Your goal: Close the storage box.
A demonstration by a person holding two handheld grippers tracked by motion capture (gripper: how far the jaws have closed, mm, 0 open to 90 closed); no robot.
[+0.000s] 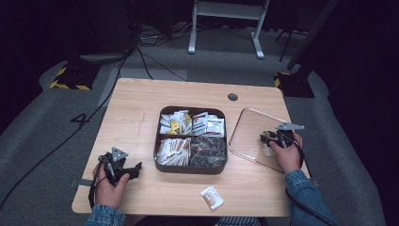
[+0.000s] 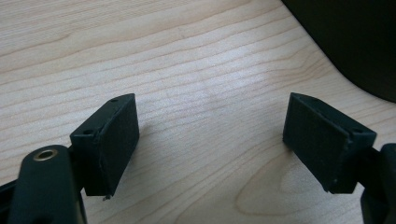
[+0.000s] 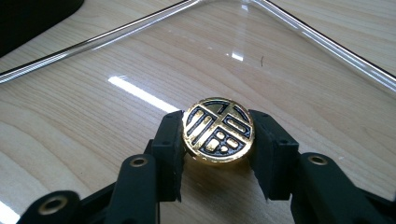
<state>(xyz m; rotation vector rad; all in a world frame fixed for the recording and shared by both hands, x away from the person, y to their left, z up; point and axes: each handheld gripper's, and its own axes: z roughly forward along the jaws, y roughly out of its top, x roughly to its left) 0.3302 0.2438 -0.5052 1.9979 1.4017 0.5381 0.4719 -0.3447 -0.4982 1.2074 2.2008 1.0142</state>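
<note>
A round gold-and-black knob (image 3: 218, 130) is clamped between the jaws of the right gripper (image 3: 217, 140), over the clear lid (image 1: 249, 123) lying right of the compartment tray (image 1: 162, 117). The left gripper (image 2: 211, 140) is held wide apart and empty above the wooden table (image 1: 136, 99). A loose sachet (image 1: 212, 197) lies near the front edge.

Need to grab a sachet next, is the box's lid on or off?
Off. The clear lid lies flat on the table beside the open box, its knob gripped by the right gripper.
</note>
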